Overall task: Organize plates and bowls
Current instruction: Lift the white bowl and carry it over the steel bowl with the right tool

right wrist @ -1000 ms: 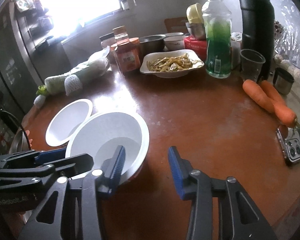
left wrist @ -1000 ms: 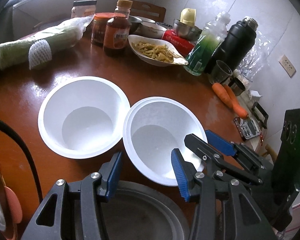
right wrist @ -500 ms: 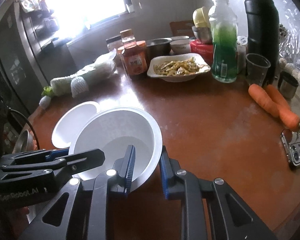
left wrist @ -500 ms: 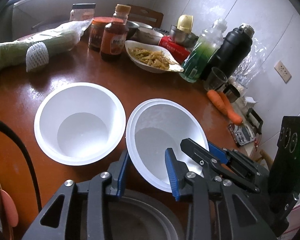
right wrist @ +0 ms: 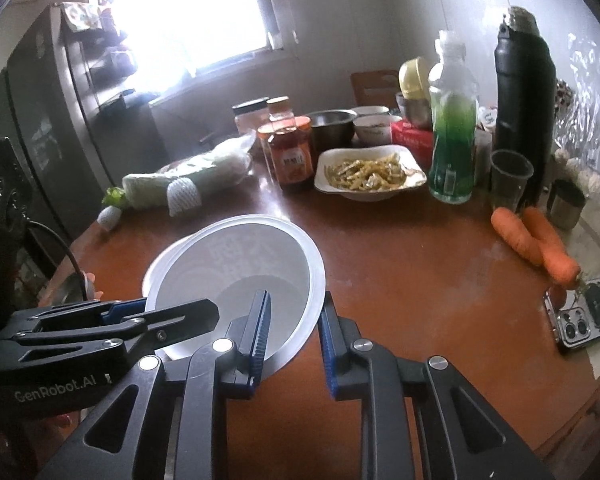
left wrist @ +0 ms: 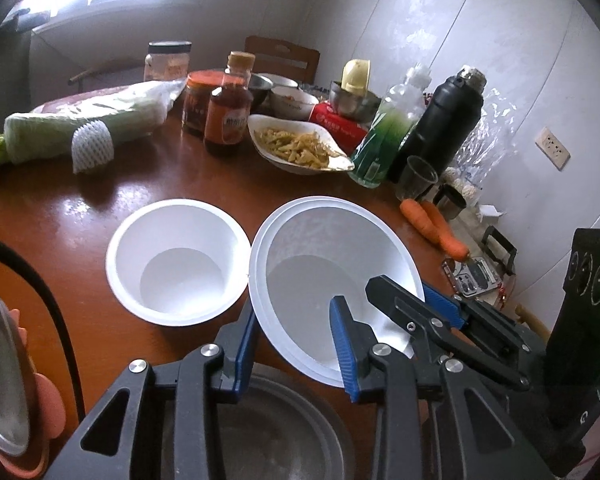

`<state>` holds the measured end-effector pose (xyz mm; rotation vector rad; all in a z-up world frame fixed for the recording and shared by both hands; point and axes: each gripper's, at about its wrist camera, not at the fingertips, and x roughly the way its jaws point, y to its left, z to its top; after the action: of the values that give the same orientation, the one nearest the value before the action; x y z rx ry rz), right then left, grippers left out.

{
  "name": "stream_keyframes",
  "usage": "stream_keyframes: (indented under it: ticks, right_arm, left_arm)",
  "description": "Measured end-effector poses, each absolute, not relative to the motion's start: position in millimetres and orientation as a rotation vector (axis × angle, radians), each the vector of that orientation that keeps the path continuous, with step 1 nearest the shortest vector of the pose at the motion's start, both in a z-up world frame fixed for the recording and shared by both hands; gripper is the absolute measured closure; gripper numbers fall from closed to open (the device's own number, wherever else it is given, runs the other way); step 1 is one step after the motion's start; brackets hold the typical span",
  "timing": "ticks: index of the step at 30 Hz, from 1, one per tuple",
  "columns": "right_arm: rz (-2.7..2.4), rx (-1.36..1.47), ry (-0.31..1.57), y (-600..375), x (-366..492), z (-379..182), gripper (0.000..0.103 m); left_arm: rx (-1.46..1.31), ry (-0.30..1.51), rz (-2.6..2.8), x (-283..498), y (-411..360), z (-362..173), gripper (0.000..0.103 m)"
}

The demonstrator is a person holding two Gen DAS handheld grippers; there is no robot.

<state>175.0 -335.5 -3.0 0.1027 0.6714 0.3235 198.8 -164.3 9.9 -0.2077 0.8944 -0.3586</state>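
Two white bowls are in the left wrist view: one (left wrist: pixel 180 264) rests on the brown table, the other (left wrist: pixel 320 268) is tilted and raised beside it. My left gripper (left wrist: pixel 296 340) straddles the near rim of the tilted bowl, jaws closed on it. My right gripper (right wrist: pixel 292 332) is shut on the same bowl (right wrist: pixel 252 264) at its right rim; it also shows in the left wrist view (left wrist: pixel 420 312). The resting bowl (right wrist: pixel 160 260) peeks out behind it.
A dish of food (left wrist: pixel 300 148), sauce jars (left wrist: pixel 228 120), a green bottle (right wrist: pixel 452 140), a black flask (right wrist: pixel 524 120), a cup (right wrist: pixel 508 176), carrots (right wrist: pixel 536 240) and a phone (right wrist: pixel 584 320) crowd the far and right table. Wrapped cabbage (left wrist: pixel 84 128) lies left. A grey plate (left wrist: pixel 276 432) sits below my left gripper.
Both grippers closed on the near bowl's rim, and the bowl lifted and tilted off the table toward the other bowl.
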Motion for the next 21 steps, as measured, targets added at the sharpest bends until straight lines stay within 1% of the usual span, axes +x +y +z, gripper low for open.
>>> stream_keyframes:
  ticks: [21]
  right_arm:
    - [0.396,0.058,0.614,-293.5,130.9,25.4,0.079]
  left_arm:
    - [-0.19,0.803,-0.288,141.7,-128.1,41.0,0.069]
